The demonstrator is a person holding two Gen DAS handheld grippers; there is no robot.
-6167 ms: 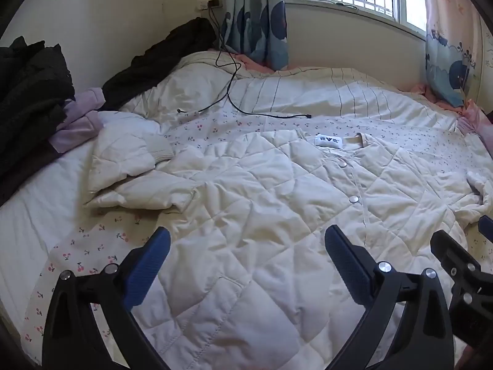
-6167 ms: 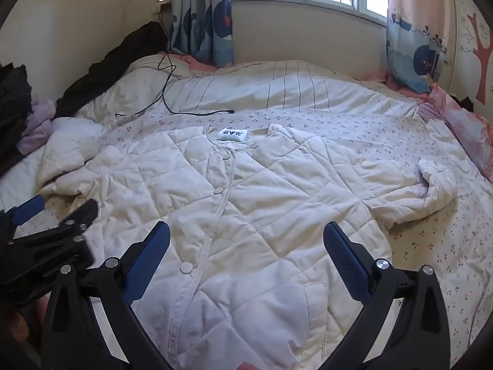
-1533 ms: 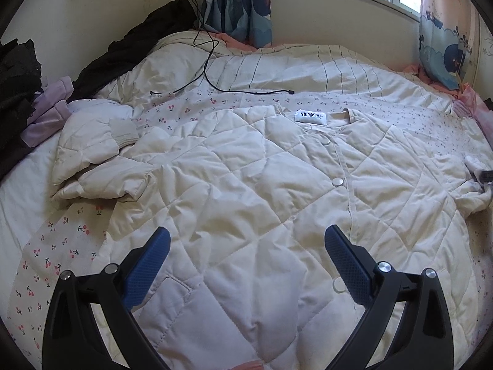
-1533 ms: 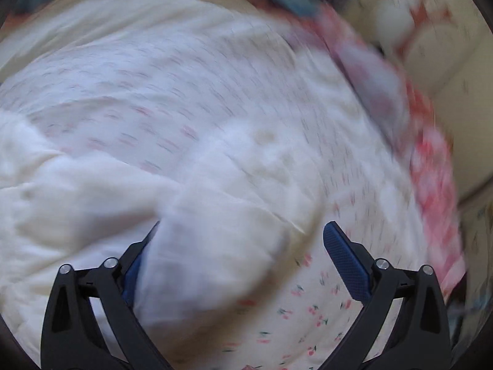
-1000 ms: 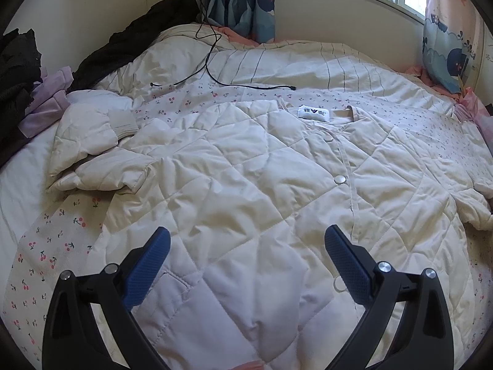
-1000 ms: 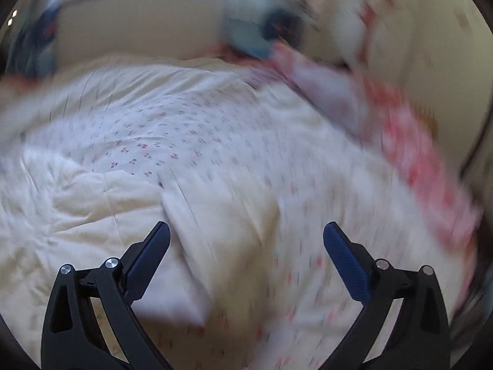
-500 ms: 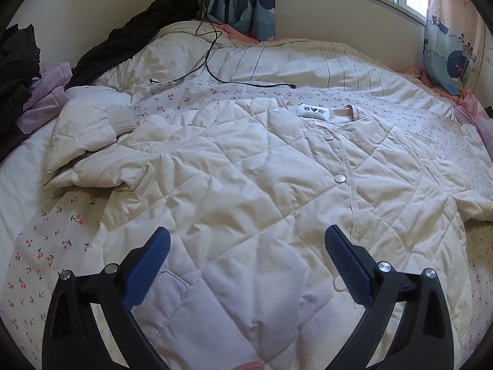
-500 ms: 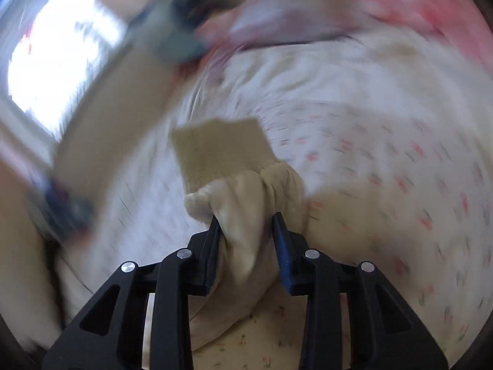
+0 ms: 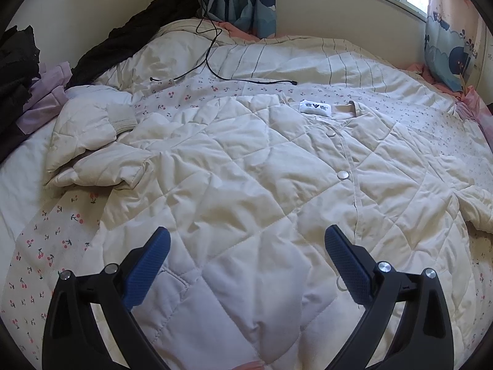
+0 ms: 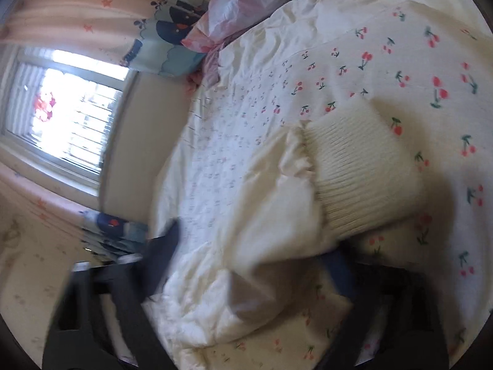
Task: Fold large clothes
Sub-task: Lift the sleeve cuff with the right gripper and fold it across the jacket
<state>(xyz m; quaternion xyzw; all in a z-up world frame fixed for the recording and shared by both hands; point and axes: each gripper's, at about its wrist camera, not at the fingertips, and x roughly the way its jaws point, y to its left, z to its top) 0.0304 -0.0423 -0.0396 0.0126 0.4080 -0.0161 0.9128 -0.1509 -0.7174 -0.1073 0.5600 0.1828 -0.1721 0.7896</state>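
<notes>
A cream quilted padded jacket (image 9: 246, 166) lies spread face up on the bed (image 9: 43, 246), which is covered in a cherry-print sheet. The collar label points to the far side and the snap front runs toward me. My left tool (image 9: 246, 265) hovers over the near hem, its blue-padded fingers (image 9: 148, 265) spread wide and holding nothing.

My right tool (image 10: 249, 265) is out at the jacket's right sleeve (image 10: 262, 215), and its view is tilted and blurred. The dark fingers stand apart on either side of the puffy sleeve, just short of the ribbed knit cuff (image 10: 363, 172). I judge them spread around the fabric, not clamped on it.

The left sleeve (image 9: 92, 154) lies bunched and doubled back at the far left. A black charging cable (image 9: 215, 61) trails across the far bedding, and dark clothes (image 9: 18, 71) are piled at the far left.

The folding looks barely begun: no sleeve is laid over the body yet, and the body itself is unfolded.
</notes>
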